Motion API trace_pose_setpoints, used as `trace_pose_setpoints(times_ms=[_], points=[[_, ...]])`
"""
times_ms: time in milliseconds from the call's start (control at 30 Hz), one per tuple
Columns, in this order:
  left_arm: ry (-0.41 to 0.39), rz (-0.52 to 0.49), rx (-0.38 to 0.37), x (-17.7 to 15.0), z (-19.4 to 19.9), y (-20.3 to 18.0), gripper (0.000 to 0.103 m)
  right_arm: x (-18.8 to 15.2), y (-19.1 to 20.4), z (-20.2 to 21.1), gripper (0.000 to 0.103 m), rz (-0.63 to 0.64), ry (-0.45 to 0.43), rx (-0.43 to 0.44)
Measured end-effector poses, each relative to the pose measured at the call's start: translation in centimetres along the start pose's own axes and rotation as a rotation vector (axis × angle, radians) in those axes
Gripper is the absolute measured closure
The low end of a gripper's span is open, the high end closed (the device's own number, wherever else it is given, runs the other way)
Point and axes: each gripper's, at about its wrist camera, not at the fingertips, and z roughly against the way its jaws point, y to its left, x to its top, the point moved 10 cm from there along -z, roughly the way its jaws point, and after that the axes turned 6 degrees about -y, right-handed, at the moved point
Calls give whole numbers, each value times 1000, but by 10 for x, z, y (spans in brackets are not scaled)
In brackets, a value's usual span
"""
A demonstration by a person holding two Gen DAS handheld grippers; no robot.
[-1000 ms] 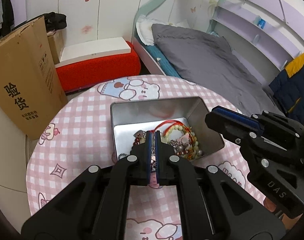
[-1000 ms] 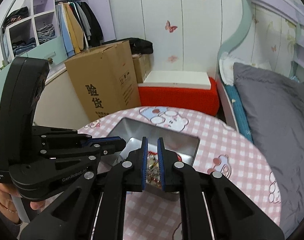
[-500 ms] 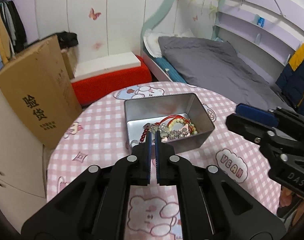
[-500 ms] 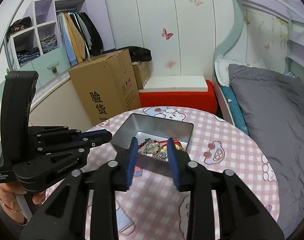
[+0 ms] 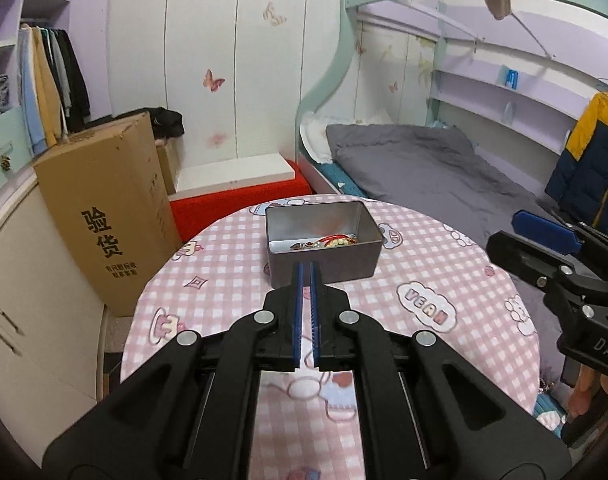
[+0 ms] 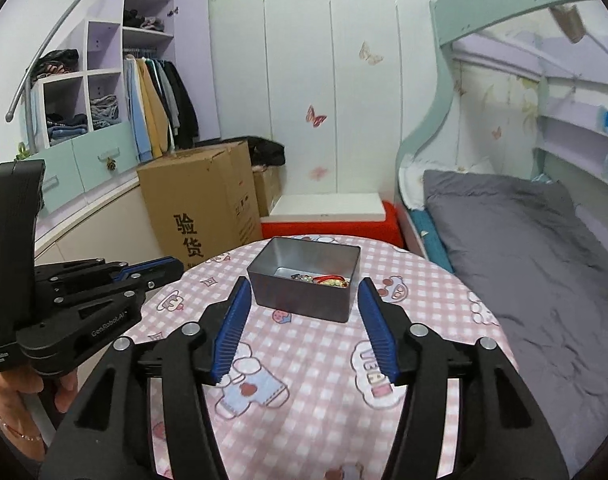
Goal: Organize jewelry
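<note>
A grey metal tin (image 5: 324, 258) (image 6: 304, 294) stands on the far half of a round table with a pink checked cloth (image 5: 424, 280) (image 6: 324, 360). Beads, a red cord and other jewelry (image 5: 328, 242) (image 6: 324, 279) lie tangled in its bottom. My left gripper (image 5: 306, 268) is shut with nothing between its blue pads, hanging just in front of the tin's near wall. My right gripper (image 6: 304, 284) is pulled back over the table; its jaws are opening and hold nothing. Each gripper also shows at the edge of the other's view, the right gripper (image 5: 544, 228) and the left gripper (image 6: 152, 266).
A tall cardboard box (image 5: 100, 220) (image 6: 200, 200) stands left of the table. A red bench with a white top (image 5: 236, 188) sits behind it, a bed with grey bedding (image 5: 424, 168) to the right. A person's hand (image 6: 20, 396) holds the left gripper's handle.
Both grippers have drawn back and up from the tin, which now looks smaller and farther. The right gripper's jaws have spread from nearly shut to wide apart. The left stayed shut.
</note>
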Motion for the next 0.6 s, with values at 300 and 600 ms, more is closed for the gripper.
trace_pose_setpoints(times_ms=[300,600], points=[[-118,-23,41,-6,75,-15,32,-2,20,62,38,26,-109,-61],[-276,-33,112,-7,151,-22,23,-5,34,124,29,23,-217,-96]])
